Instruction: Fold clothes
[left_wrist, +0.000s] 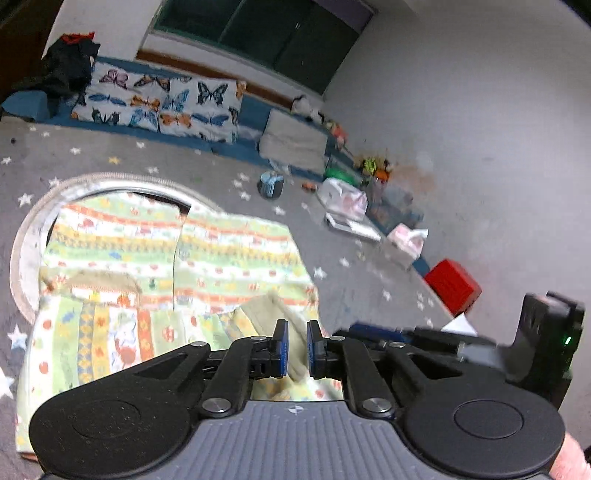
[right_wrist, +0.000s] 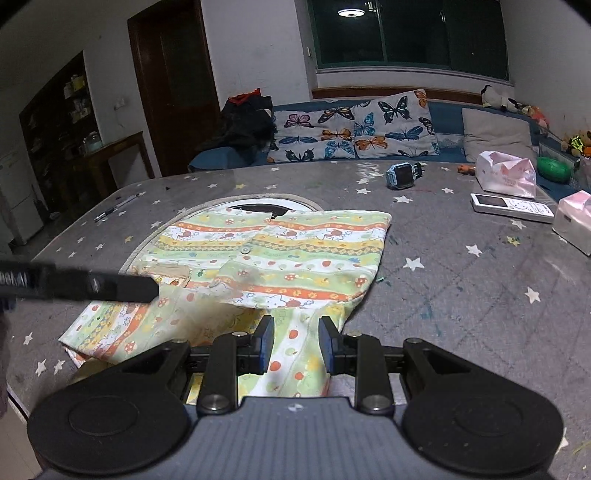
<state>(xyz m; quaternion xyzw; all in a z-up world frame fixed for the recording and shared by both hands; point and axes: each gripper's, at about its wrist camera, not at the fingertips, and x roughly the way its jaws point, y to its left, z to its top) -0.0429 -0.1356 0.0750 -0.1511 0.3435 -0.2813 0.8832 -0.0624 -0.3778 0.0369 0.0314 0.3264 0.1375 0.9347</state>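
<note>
Your patterned shirt lies mostly flat on the star-print grey desk, over a round rimmed inset, with its near hem already bunched and turned up toward you, so the fold looks only started. Your left tongs are nearly closed with a fold of the shirt's cloth between the pads, apparently pinched. Your right tongs stand apart over the hem, released; sleeves and body are still left to fold.
</note>
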